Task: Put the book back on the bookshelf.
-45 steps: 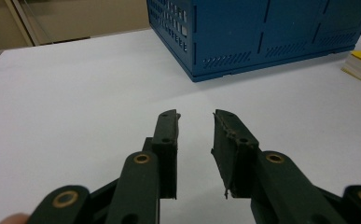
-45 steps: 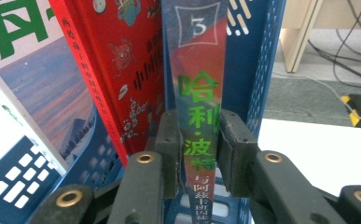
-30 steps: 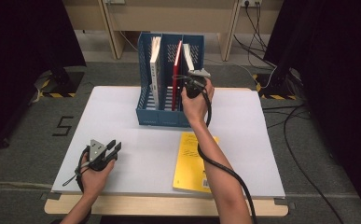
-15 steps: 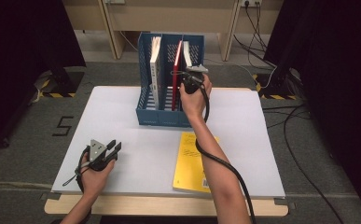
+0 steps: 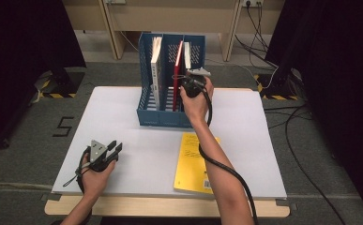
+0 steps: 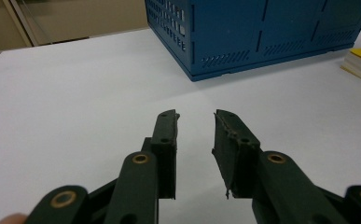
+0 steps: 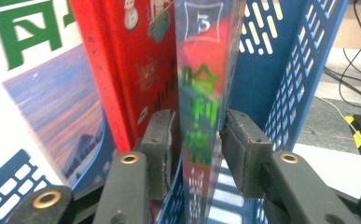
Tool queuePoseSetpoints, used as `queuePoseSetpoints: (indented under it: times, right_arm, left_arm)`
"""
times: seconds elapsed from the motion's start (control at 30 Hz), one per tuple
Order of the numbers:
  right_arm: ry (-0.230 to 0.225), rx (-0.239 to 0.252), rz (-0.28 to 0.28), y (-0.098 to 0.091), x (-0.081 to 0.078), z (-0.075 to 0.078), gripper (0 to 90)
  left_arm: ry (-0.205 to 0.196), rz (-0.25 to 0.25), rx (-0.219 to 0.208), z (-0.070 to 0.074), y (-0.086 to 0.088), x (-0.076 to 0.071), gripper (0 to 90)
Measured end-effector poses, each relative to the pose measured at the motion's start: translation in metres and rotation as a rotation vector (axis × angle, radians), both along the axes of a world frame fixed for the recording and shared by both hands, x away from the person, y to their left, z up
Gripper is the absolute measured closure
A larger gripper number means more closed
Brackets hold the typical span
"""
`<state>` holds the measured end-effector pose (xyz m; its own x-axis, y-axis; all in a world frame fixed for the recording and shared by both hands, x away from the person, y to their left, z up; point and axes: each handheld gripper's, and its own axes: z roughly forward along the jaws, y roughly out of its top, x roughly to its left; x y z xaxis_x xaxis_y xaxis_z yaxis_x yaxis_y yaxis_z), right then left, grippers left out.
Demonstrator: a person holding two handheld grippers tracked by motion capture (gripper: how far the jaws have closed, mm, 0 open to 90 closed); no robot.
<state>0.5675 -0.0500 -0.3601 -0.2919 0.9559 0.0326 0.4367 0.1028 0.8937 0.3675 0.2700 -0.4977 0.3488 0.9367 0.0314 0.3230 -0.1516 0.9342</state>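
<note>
Letting go of the thin book (image 7: 201, 107) in the rightmost slot of the blue file rack (image 5: 146, 101), which stands at the tabletop's (image 5: 123, 108) far edge, calls for a clean release: the right tongs (image 7: 197, 135) have just been opening, their pads now a little clear of the cover on both sides. Draw them straight back so neither pad drags the book or nudges the red book (image 7: 122, 70) beside it; the left tongs (image 6: 194, 135) rest partly open and empty near the left front corner
</note>
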Motion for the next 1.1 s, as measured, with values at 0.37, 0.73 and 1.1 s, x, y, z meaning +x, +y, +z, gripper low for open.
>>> queuePoseSetpoints:
  times: [0.37, 0.73, 1.1]
  right_arm:
    - [0.016, 0.045, 0.062, -0.014, -0.031, 0.009, 56.5]
    - [0.112, 0.118, 0.099, -0.041, -0.057, 0.003, 55.5]
    - [0.241, 0.120, 0.107, -0.070, -0.075, -0.017, 55.5]
  left_arm:
    - [0.002, 0.004, -0.014, 0.001, 0.000, 0.001, 63.5]
    - [0.044, -0.050, -0.008, 0.006, -0.014, 0.005, 54.5]
    - [0.125, -0.164, -0.025, 0.011, -0.046, 0.015, 49.0]
